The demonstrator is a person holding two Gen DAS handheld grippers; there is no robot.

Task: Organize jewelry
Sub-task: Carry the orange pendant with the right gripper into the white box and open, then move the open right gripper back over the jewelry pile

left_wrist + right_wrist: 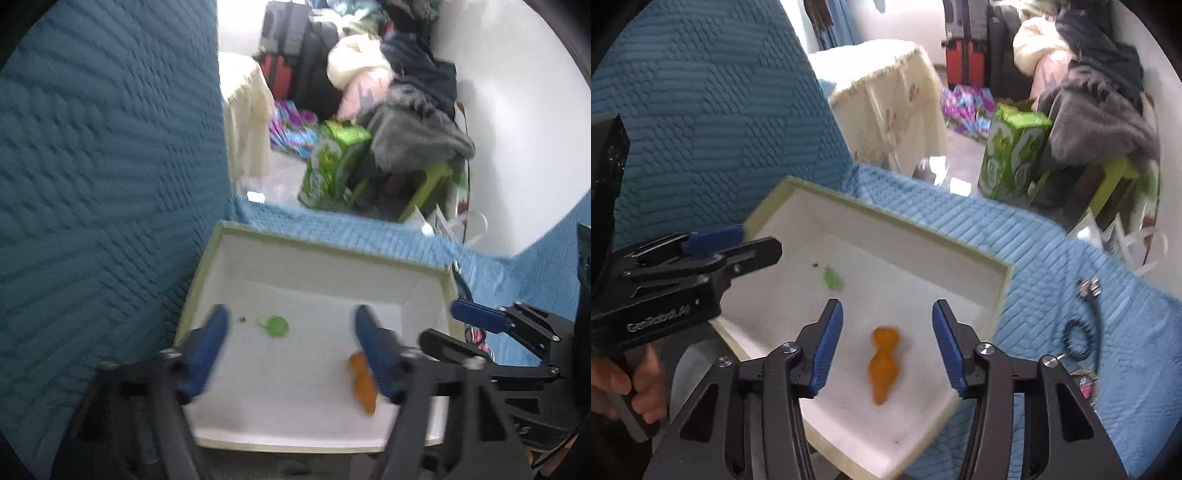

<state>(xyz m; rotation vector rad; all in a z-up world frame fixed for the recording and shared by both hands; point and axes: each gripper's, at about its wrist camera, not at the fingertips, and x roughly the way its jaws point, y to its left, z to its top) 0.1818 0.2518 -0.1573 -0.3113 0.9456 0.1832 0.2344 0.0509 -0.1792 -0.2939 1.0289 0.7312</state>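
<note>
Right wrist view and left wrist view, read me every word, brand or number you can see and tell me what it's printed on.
"GenRobotic.AI", roughly, white and slightly blurred, on the black body of the left gripper in the right wrist view.
Green carton on the floor: printed graphics, too blurred to read.
Right gripper body, left wrist view: pale characters at the lower right, cut off and unreadable.
White tray: no text visible.
</note>
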